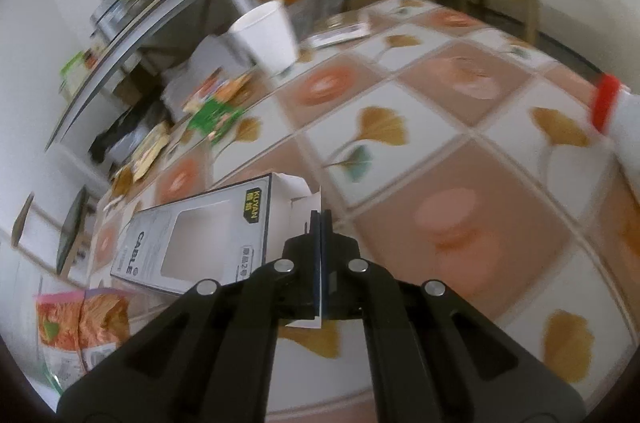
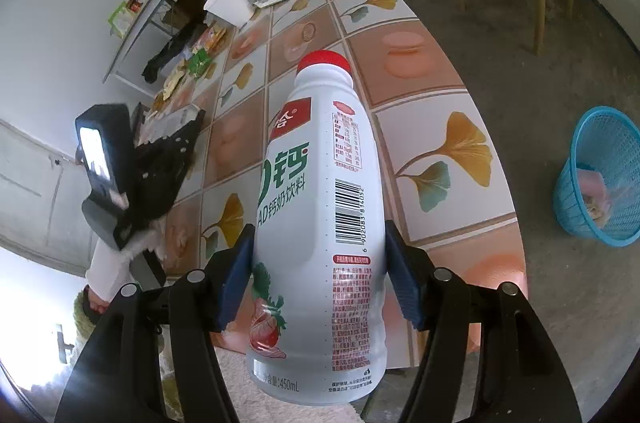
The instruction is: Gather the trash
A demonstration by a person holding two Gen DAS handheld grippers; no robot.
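A: Starting at the left, what lies on the counter (image 1: 460,159)?

B: A crumpled noodle wrapper (image 1: 80,319) at the edge, then a white cable box (image 1: 192,239) lying flat. The left hand-held gripper (image 1: 320,219) has its jaws pressed together, pinching the box's open white flap.

A: And further right?

B: A white paper cup (image 1: 268,35) stands farther back. The right hand-held gripper (image 2: 320,255) clamps a white milk-drink bottle (image 2: 320,207) with a red cap, lifted above the counter. A blue basket (image 2: 600,179) sits on the floor, far right.
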